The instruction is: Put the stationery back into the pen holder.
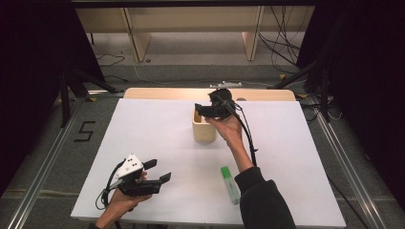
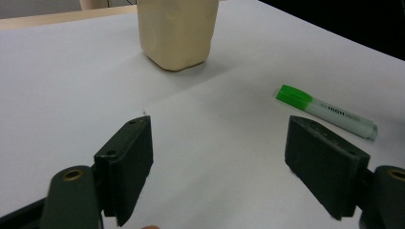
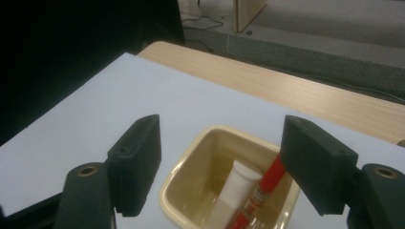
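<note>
Before you, a white sheet (image 1: 157, 143) covers the counter, and a strip of pale wood (image 1: 162, 93) shows bare along its far edge. On the grey floor (image 1: 191, 71) to your left, black tape forms a figure five (image 1: 85, 131), just beside a metal rail (image 1: 43, 176) that runs along the counter; a second rail (image 1: 353, 191) runs along your right. Beyond the counter stand the light wooden legs of a piece of furniture (image 1: 138, 40), with loose cables (image 1: 282, 43) trailing over the floor at the right. A black stand (image 1: 71, 81) rises at the far left, against dark drapes
</note>
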Motion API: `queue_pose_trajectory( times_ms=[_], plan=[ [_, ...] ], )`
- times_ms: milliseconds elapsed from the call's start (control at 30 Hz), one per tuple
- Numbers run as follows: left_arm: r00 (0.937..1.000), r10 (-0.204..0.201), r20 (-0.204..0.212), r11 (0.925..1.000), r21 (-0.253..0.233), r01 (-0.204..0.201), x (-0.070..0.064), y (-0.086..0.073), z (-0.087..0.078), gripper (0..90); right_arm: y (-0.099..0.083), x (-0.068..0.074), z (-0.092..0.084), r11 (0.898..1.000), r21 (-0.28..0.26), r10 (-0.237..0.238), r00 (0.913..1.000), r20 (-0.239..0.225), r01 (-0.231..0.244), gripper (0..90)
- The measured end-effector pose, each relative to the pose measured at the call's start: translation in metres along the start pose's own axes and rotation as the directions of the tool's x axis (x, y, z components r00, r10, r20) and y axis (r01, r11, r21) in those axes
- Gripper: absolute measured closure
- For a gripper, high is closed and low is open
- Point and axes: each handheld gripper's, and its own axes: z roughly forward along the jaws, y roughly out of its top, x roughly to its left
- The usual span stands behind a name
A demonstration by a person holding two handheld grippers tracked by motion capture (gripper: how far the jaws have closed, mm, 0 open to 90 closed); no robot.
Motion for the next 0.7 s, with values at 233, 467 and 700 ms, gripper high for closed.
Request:
queue_pose_trajectory(
  times_ms=[233,467,700],
  plan=[
    [1.0000,0.003,-0.001,1.0000,0.006,-0.003,0.000,0.000,0.001,24.3,-0.008,0.010,-0.023,0.998,0.035,-0.056,0.9974,-0.045,0.058,27.1],
    [1.0000,0.001,-0.002,1.0000,0.005,-0.001,0.000,0.000,0.001,24.3,-0.025,0.015,-0.037,0.990,0.095,-0.096,0.9920,-0.082,0.104,26.9],
    [1.0000,0.006,-0.003,0.9999,0.009,-0.006,0.000,-0.001,0.001,24.3,-0.041,0.012,-0.047,0.986,0.123,-0.106,0.9913,-0.078,0.115,26.8]
  ],
)
